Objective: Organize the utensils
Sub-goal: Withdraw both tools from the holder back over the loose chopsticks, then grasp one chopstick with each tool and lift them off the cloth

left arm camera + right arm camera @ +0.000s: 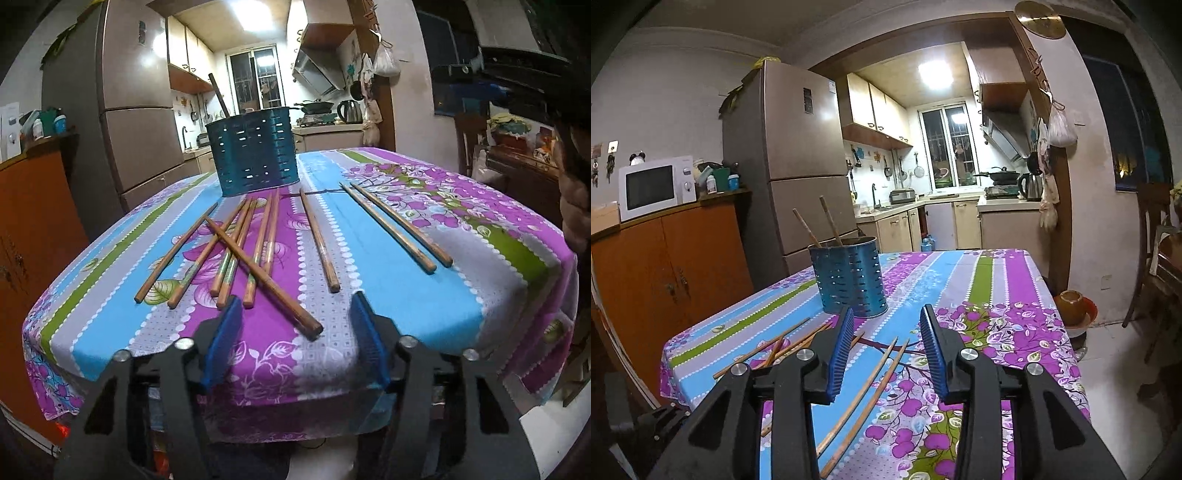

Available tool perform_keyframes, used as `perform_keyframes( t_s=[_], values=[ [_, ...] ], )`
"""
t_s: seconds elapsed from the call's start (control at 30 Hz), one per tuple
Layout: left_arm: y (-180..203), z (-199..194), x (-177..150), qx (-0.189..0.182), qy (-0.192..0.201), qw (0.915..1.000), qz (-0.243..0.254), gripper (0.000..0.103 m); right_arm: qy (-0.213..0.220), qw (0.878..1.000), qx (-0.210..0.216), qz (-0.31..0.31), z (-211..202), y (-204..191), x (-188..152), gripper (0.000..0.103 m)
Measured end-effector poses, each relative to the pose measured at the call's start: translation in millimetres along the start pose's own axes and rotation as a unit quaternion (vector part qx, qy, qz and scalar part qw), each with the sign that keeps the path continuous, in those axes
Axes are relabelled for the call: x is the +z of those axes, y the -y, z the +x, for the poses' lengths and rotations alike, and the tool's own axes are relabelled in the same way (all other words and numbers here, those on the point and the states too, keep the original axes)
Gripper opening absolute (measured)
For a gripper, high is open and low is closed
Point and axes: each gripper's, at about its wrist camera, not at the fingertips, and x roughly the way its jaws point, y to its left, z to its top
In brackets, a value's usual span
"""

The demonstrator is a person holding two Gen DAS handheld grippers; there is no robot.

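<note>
Early on: most chopsticks not yet in the holder.
2 sticks [820,221] stand in the blue holder [849,277] at mid table [1015,273]; approx. 10 chopsticks [236,247] lie loose w/ some crossed. Our left tool [293,314] & right tool [886,332] are both spread, holding nothing.
</note>
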Motion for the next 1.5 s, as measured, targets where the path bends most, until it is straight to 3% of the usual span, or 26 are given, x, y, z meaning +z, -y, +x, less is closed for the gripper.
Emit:
perform_keyframes(
  t_s=[0.13,0.43,0.7,1.13,1.3,1.5],
  values=[
    [3,-5,-4,-0.002,0.000,1.0000,0.003,0.034,0.004,1.000,-0.003,0.006,-1,9,-2,0.037],
    [-12,-9,-8,0.011,-0.006,0.9999,-0.003,0.016,0.010,1.000,-0.009,0.004,-4,10,-7,0.033],
    [-26,-12,-10,0.021,-0.003,0.9997,-0.009,0.010,0.001,1.000,-0.018,0.004,-17,-6,-34,0.026],
    [-46,-8,-17,0.022,0.013,0.9996,-0.010,0.009,-0.041,0.998,-0.039,0.003,-25,-41,-93,0.026],
    [-49,-9,-19,0.017,0.020,0.9997,-0.003,0.004,-0.039,0.997,-0.060,-0.003,-33,-49,-110,0.009],
    [-57,-14,-14,0.019,0.041,0.9990,-0.001,0.004,-0.060,0.996,-0.062,-0.008,-25,-60,-126,0.009]
  ],
)
